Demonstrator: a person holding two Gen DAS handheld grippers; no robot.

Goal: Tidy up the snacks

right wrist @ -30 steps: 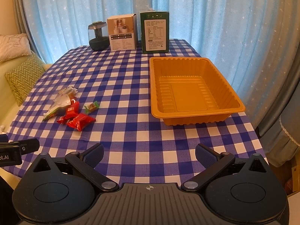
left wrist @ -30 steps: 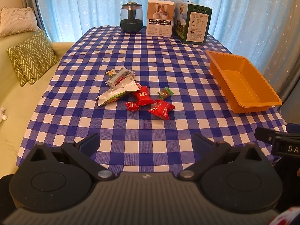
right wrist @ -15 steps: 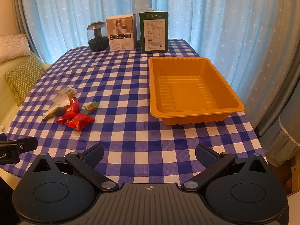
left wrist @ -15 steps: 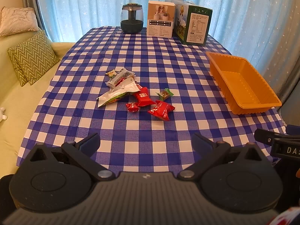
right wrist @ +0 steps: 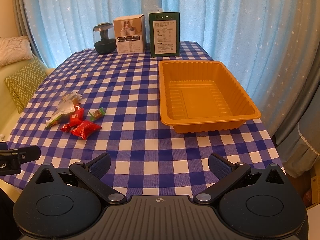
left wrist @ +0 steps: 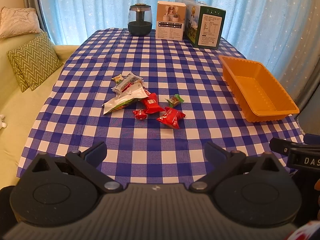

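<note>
A small heap of snack packets (left wrist: 140, 98) lies mid-table on the blue checked cloth: red packets (left wrist: 170, 117), a white pouch (left wrist: 124, 100), a green-ended candy (left wrist: 175, 100). In the right wrist view the same heap (right wrist: 75, 116) sits at left. An empty orange tray (right wrist: 246, 118) stands on the table's right side, also in the left wrist view as the orange tray (left wrist: 280, 112). My left gripper (left wrist: 156, 152) is open, well short of the snacks. My right gripper (right wrist: 159, 163) is open in front of the tray, holding nothing.
At the far end stand a dark glass jar (left wrist: 140, 23), a white carton (left wrist: 170, 23) and a green carton (left wrist: 206, 28). A sofa with zigzag cushions (left wrist: 34, 62) lies left of the table. Blue curtains hang behind and to the right.
Both grippers have crept slightly forward over the near table edge; nothing on the table has moved and the fingers remain spread.
</note>
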